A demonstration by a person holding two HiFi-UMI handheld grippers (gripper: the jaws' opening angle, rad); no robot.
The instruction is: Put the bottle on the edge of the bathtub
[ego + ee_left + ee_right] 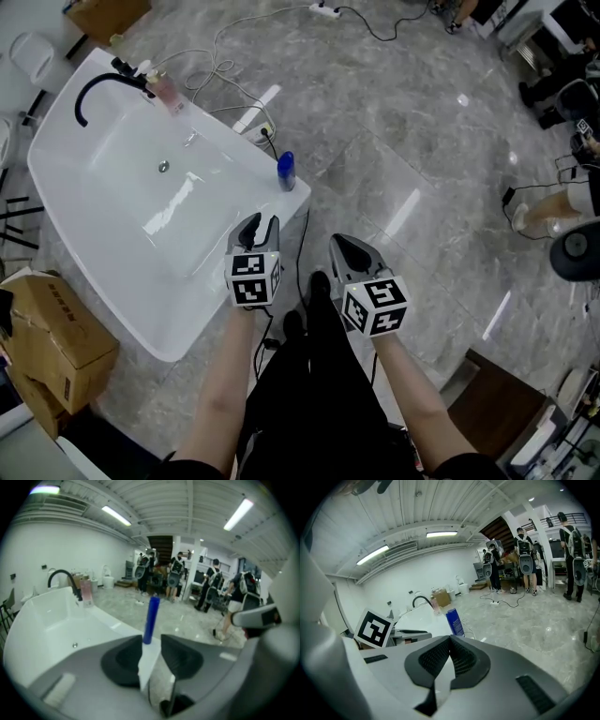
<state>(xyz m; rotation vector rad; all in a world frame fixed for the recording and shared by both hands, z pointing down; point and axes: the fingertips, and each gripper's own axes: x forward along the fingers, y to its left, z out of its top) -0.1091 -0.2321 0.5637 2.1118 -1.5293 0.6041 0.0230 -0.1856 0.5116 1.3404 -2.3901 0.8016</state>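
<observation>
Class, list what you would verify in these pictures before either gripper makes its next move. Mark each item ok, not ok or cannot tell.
1. The blue cylindrical bottle stands upright on the rim of the white bathtub: ok.
2. The left gripper is apart from the bottle, jaws apart, nothing between its pads: ok.
3. The right gripper is empty, jaws together: ok.
4. The bottle sits safely in from the rim's corner: cannot tell.
5. The pink bottle beside the black curved tap stands upright: ok.
</observation>
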